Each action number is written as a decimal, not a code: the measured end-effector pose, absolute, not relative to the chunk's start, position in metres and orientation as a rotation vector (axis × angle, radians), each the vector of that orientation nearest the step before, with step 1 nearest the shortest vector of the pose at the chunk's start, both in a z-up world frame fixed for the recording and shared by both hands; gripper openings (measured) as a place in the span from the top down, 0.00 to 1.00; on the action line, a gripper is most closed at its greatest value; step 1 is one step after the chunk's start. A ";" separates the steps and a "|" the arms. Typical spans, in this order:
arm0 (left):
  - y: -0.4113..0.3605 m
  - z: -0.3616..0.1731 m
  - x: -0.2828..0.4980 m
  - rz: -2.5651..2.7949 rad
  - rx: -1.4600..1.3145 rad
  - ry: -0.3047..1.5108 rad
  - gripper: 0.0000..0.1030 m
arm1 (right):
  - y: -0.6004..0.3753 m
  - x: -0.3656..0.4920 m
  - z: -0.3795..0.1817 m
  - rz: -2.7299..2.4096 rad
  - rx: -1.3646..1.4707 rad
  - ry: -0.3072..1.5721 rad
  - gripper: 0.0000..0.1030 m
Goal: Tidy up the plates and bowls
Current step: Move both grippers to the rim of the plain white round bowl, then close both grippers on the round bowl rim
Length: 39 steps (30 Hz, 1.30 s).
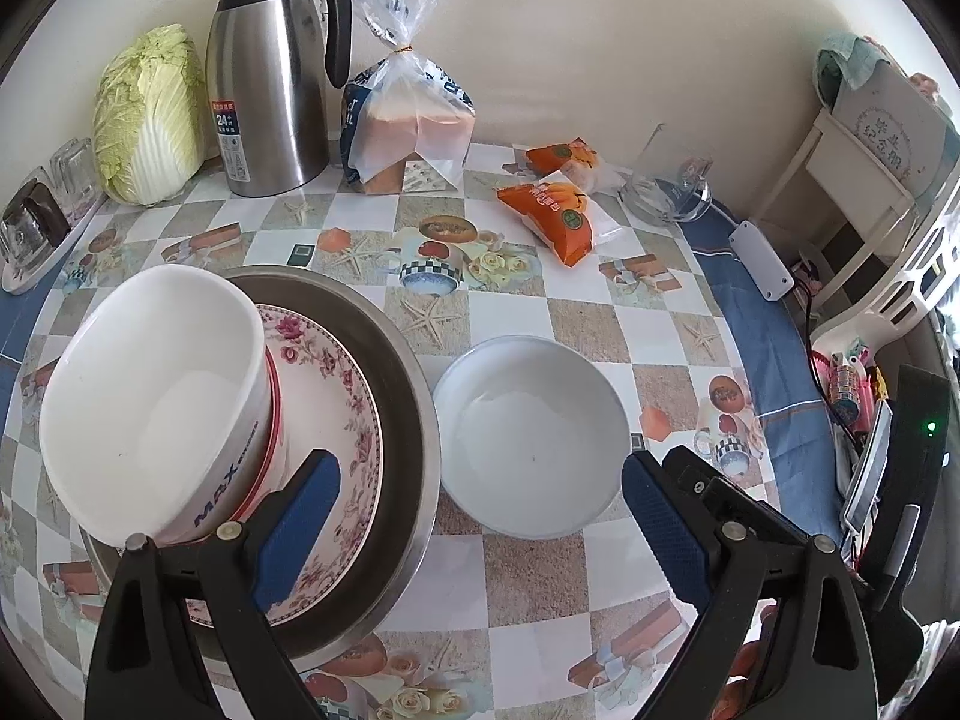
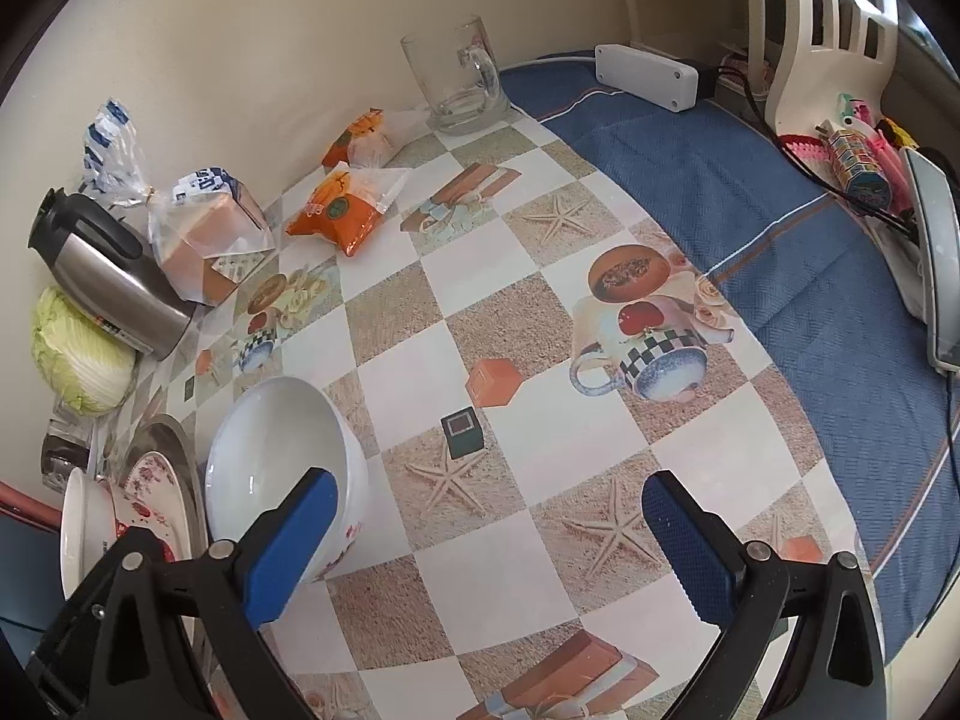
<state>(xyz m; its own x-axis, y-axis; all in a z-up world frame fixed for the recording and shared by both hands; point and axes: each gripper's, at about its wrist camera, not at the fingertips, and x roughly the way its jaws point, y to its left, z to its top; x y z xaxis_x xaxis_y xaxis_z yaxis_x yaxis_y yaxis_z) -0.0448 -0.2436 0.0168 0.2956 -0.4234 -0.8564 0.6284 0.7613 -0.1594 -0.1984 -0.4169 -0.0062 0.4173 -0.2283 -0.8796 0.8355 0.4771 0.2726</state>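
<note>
A plain white bowl (image 1: 528,438) stands upright on the checked tablecloth, just ahead of my left gripper (image 1: 480,519), which is open and holds nothing. To its left a steel dish (image 1: 408,420) holds a floral plate (image 1: 342,396), and a white bowl with a red band (image 1: 156,414) rests tilted on that plate. In the right wrist view the plain bowl (image 2: 282,462) is at lower left, partly behind the left finger (image 2: 294,546) of my open, empty right gripper (image 2: 492,540). The stack (image 2: 150,492) shows at the far left edge.
Along the wall stand a cabbage (image 1: 150,114), a steel thermos jug (image 1: 270,72), bagged bread (image 1: 408,126), orange snack packets (image 1: 558,216) and a glass mug (image 2: 459,78). A white power box (image 2: 648,75), cables and a phone (image 2: 936,264) lie on the blue cloth at right.
</note>
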 end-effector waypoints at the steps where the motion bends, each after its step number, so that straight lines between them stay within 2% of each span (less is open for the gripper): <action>1: -0.245 0.016 -0.044 -0.704 0.229 1.060 0.07 | -0.416 -0.196 -0.007 -0.767 0.806 0.895 0.00; 11: -0.249 0.012 -0.036 -0.687 0.220 1.073 0.08 | -0.407 -0.174 -0.026 -0.753 0.782 0.955 0.00; 14: -0.251 0.013 -0.034 -0.700 0.208 1.074 0.08 | -0.405 -0.169 -0.029 -0.758 0.776 0.952 0.04; 16: -0.251 0.013 -0.034 -0.701 0.204 1.075 0.09 | -0.403 -0.165 -0.030 -0.738 0.773 0.948 0.13; 20: -0.251 0.013 -0.032 -0.686 0.208 1.072 0.09 | -0.399 -0.158 -0.034 -0.716 0.789 0.948 0.24; 22: -0.251 0.013 -0.032 -0.687 0.207 1.074 0.09 | -0.398 -0.157 -0.035 -0.710 0.799 0.944 0.36; 29: -0.251 0.012 -0.032 -0.708 0.190 1.086 0.09 | -0.398 -0.156 -0.039 -0.652 0.874 0.900 0.65; 33: -0.252 0.011 -0.032 -0.720 0.177 1.094 0.09 | -0.398 -0.157 -0.034 -0.663 0.868 0.884 0.87; 36: -0.253 0.011 -0.033 -0.730 0.161 1.102 0.10 | -0.401 -0.162 -0.032 -0.680 0.876 0.874 0.91; 38: -0.255 0.010 -0.034 -0.743 0.157 1.104 0.13 | -0.406 -0.168 -0.032 -0.699 0.889 0.870 0.91; 39: -0.256 0.010 -0.035 -0.750 0.159 1.104 0.18 | -0.408 -0.171 -0.032 -0.707 0.898 0.867 0.91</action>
<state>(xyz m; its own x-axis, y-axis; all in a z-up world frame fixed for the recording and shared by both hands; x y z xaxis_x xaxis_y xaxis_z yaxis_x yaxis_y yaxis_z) -0.0355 -0.2559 0.0103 0.2359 -0.4680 -0.8517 0.6189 0.7480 -0.2396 -0.1712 -0.4079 -0.0323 0.4742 -0.1615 -0.8655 0.8154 0.4515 0.3624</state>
